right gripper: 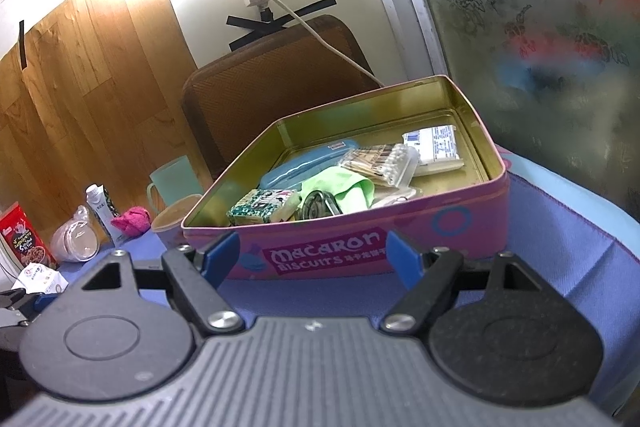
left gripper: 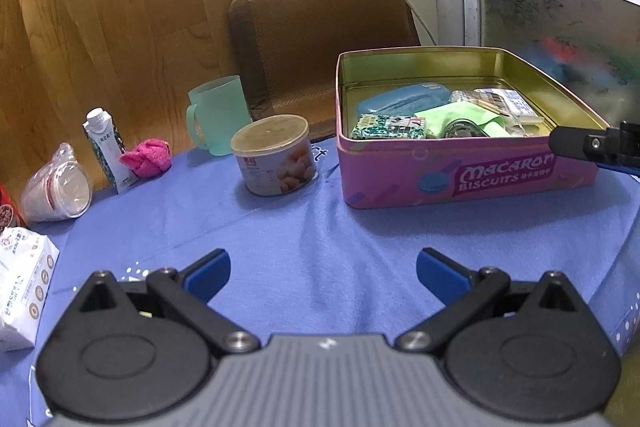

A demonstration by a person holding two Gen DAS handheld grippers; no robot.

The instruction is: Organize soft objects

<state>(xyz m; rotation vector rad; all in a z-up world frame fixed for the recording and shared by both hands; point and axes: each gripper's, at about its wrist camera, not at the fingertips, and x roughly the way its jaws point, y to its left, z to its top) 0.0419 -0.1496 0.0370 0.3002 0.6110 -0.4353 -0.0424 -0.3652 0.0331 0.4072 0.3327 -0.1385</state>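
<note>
**On the blue cloth, one tin reads "Macaron Biscuits"**

On the blue tablecloth point(left gripper: 320, 227) we see one open pink metal tin point(left gripper: 460, 175) lettered "MACARON BISCUITS". The crumpled pink soft cloth point(left gripper: 146, 159) lies far left, beside one white drink carton point(left gripper: 106, 147). Our left gripper point(left gripper: 322, 273) and right gripper point(right gripper: 316, 253) both gape, holding nothing.

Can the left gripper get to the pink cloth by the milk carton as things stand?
Probably yes. The left gripper is open and empty over bare blue tablecloth. The pink cloth lies far left, beside the milk carton, uncovered; the round can stands right of that path.
</note>
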